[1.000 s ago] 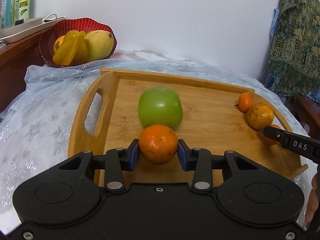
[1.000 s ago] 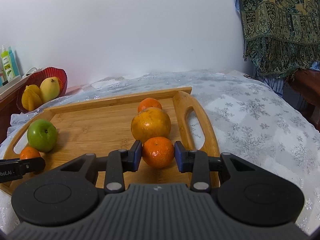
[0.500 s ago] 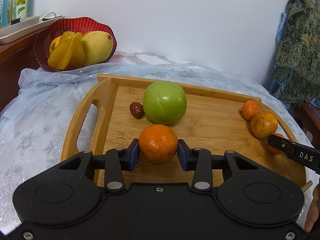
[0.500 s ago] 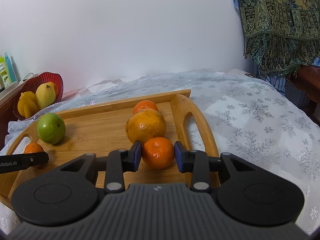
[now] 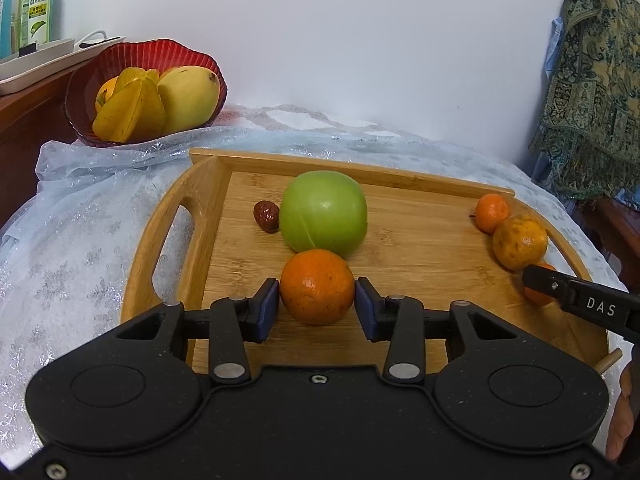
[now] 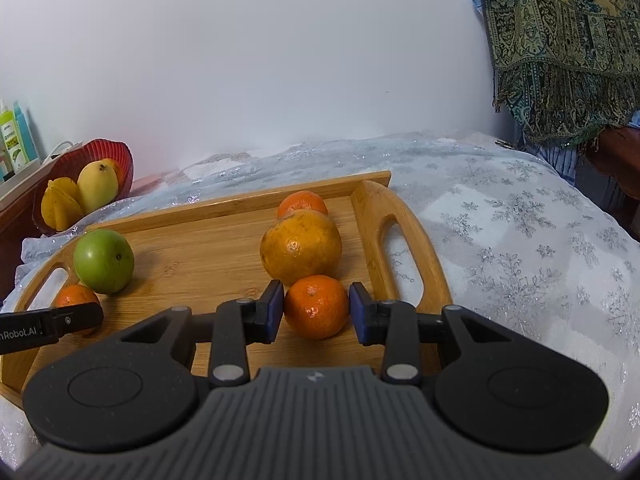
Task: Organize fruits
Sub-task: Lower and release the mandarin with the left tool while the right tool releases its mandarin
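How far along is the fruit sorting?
Done: a small mandarin and large yellowish orange line the wooden tray's right end. In hand: right gripper's jaws are opening around a third mandarin there; left gripper clamps a round orange by the green apple. Left: placing it.

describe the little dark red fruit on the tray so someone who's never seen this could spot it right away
Start at the wooden tray on the pale tablecloth, and go to its end nearest the red bowl. There a big green apple sits, and the dried red date lies right beside it, on the handle side. It is the smallest fruit on the tray, and the only dark, wrinkled one.
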`<move>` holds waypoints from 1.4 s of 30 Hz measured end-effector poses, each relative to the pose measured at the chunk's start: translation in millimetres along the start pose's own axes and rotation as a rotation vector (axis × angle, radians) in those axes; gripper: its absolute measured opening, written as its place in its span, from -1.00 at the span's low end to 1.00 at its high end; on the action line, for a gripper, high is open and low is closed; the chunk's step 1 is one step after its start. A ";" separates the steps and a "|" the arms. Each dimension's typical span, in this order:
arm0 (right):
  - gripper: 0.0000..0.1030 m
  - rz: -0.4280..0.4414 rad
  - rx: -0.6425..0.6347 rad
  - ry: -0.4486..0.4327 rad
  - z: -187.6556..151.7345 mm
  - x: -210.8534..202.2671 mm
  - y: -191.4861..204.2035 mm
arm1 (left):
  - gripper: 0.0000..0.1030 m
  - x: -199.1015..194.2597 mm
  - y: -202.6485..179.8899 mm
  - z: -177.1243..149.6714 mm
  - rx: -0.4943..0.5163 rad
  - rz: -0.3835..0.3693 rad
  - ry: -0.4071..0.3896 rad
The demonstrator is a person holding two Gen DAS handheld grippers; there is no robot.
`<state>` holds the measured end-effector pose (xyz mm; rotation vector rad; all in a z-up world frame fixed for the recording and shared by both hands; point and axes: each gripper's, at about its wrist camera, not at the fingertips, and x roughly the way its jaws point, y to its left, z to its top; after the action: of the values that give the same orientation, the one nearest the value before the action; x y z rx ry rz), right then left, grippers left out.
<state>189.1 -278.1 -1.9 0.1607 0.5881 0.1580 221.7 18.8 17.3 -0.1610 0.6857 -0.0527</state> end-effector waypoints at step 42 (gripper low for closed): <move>0.74 0.017 -0.001 -0.103 -0.1 -44.1 0.6 | 0.79 -36.4 -3.7 -15.8 0.006 0.013 -0.031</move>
<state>152.8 -286.1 21.8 0.1724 0.4837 0.1655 183.5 16.9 28.7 -0.1509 0.6557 -0.0399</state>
